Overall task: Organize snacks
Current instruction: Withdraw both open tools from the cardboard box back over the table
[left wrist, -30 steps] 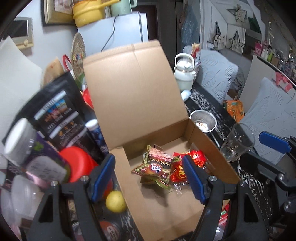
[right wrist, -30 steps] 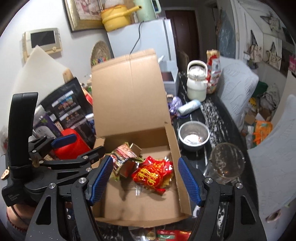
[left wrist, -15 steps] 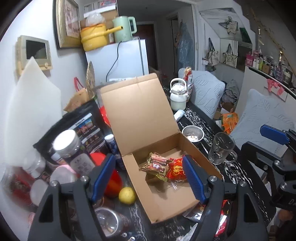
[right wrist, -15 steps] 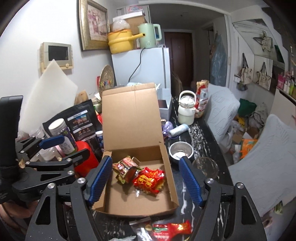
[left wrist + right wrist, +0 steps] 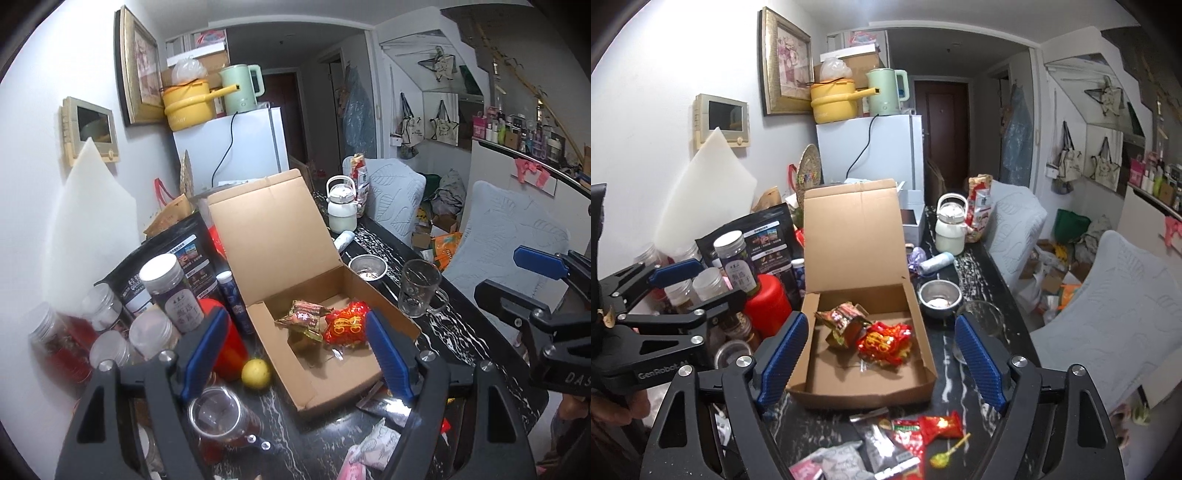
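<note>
Glass mug [image 5: 419, 288], steel bowl [image 5: 939, 297], perhaps lemon [image 5: 256, 373]

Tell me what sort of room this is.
Probably a small home's combined kitchen and living area: a white fridge topped by a pale green electric kettle, a cluttered black marbled table, and grey quilted chairs alongside.

Two snack packets [image 5: 866, 330] side by side in the open cardboard box [image 5: 925, 376]; more loose packets [image 5: 908, 435] before it; jars [image 5: 735, 266] left, steel bowl [image 5: 940, 297] right.
</note>
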